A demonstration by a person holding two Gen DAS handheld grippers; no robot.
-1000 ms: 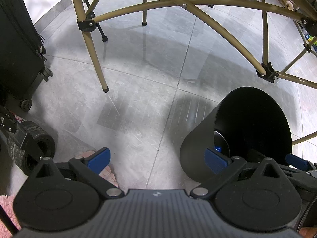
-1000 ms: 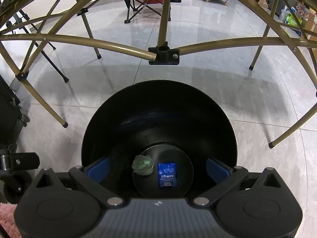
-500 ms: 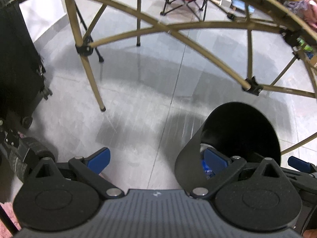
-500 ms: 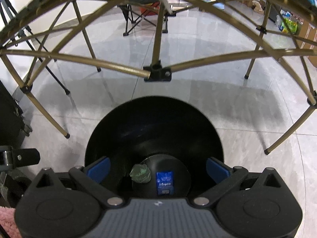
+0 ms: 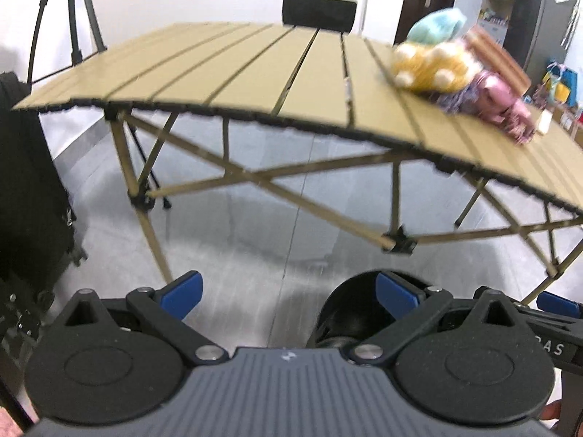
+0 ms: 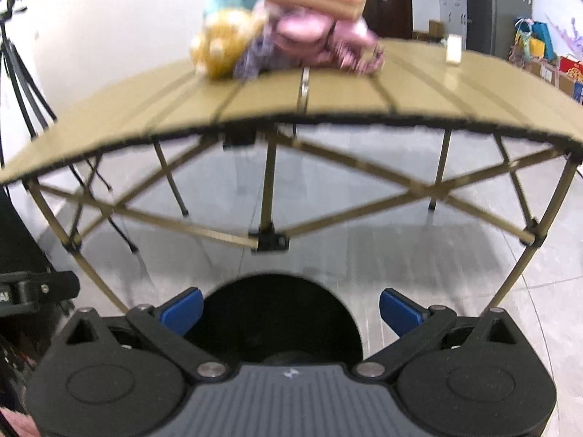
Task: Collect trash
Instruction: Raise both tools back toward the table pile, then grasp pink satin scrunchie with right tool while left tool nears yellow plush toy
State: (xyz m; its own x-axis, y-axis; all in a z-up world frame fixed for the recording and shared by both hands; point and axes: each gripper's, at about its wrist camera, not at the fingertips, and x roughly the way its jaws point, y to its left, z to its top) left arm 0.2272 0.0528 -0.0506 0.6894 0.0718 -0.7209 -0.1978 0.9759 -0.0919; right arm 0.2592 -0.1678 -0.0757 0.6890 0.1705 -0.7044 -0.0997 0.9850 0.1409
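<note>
Both grippers hang empty with their blue-padded fingers spread wide. The left gripper faces the grey tiled floor in front of a tan slatted folding table. The right gripper sits directly above the black trash bin, which stands on the floor just before the table's near edge; the bin's inside is too dark and blurred to make out. In the left view the same bin shows behind the right-hand finger. A heap of plush toys lies on the tabletop, with a small white piece well apart to its right. A black suitcase stands at the left.
</note>
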